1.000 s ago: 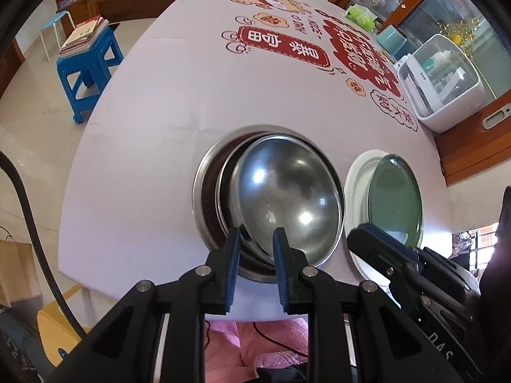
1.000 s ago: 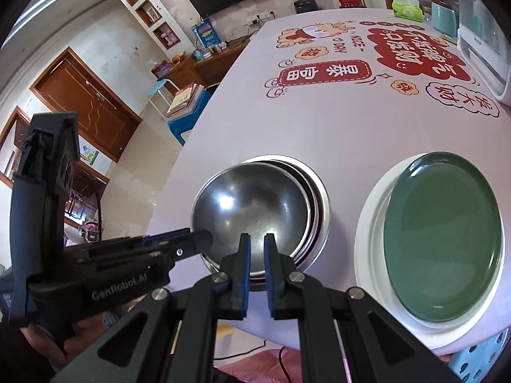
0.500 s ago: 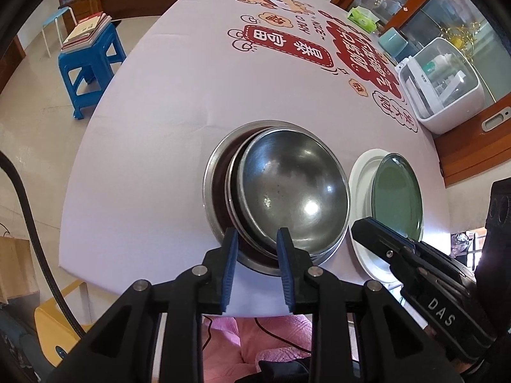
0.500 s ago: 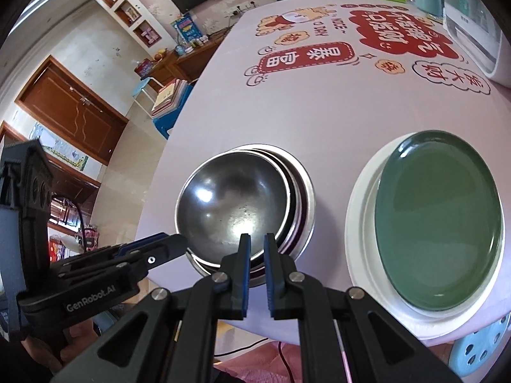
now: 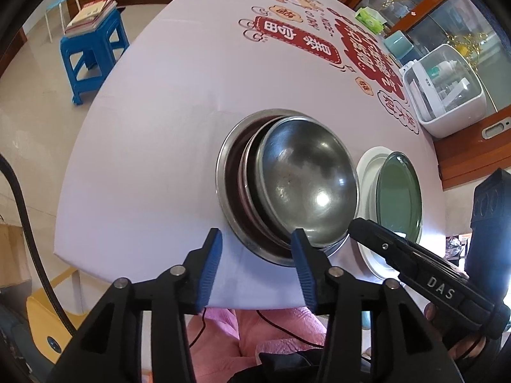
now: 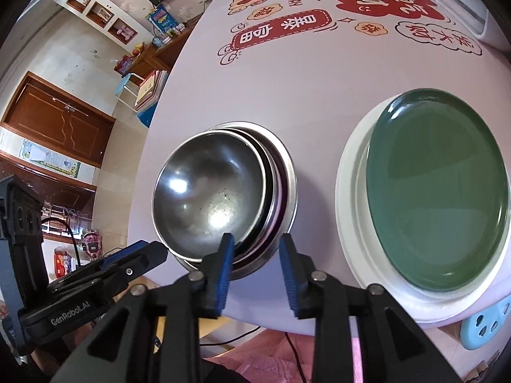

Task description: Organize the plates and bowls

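Two wrist views over a desk under a pale cloth printed with red characters.

Seen from the left wrist only: a blue stool stacked with books, a white lidded container at the desk's far right, and a green tissue pack. Left claw partly apart and opening, nothing between its blue pads; right-hand pad just in front of the bowls' near rim. Right claw entering from the right, beside the plates.

Seen from the right wrist only: a brown door, wall shelves, a pale blue stool below the desk edge. Right claw narrowly apart and opening, empty, over the near rim of the bowls. Left claw at lower left.

Counted: one nested stack of steel bowls, at least three, exact number unclear; two plates, a green plate lying on a white plate, just right of the bowls.
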The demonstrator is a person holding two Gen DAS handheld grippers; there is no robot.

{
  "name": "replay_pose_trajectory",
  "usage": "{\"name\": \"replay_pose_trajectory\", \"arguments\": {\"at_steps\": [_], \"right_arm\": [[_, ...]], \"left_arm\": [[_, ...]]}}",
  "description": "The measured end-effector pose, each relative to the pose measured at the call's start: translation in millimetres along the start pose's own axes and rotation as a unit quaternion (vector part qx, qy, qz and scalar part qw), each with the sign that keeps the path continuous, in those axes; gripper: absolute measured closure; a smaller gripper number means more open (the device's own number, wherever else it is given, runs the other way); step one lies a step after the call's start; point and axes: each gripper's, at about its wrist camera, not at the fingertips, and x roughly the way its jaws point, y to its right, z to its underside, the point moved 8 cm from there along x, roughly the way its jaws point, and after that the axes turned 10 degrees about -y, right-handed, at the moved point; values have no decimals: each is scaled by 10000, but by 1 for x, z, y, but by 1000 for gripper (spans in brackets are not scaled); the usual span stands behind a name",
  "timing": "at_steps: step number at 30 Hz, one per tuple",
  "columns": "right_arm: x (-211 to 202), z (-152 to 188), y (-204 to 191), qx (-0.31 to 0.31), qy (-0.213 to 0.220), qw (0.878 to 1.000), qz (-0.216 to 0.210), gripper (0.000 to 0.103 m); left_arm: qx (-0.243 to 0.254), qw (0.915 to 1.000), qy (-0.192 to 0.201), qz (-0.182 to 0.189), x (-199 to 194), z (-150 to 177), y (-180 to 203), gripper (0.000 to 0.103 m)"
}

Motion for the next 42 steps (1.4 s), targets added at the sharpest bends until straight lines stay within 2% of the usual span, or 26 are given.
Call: {"name": "replay_pose_trajectory", "arguments": {"at_steps": [5,8,21,42], "right_arm": [[3,0,6,134,-62,9999,-53,64],[6,-1,8,200,-113,9996,-156,63],[13,-14,14,385,-293,9983,-313,63],[19,-42,19,198,-740,9966,-293,63]], "left_arm": [[-132,9999,-97,9,6,-1,-5,48],[-179,9997,-148,-12,10,-2,-9,46],[-291,9992,-254,-34,15,-19,-14,45],[-570,9953,-783,-33,52,-65,-14,45]]}}
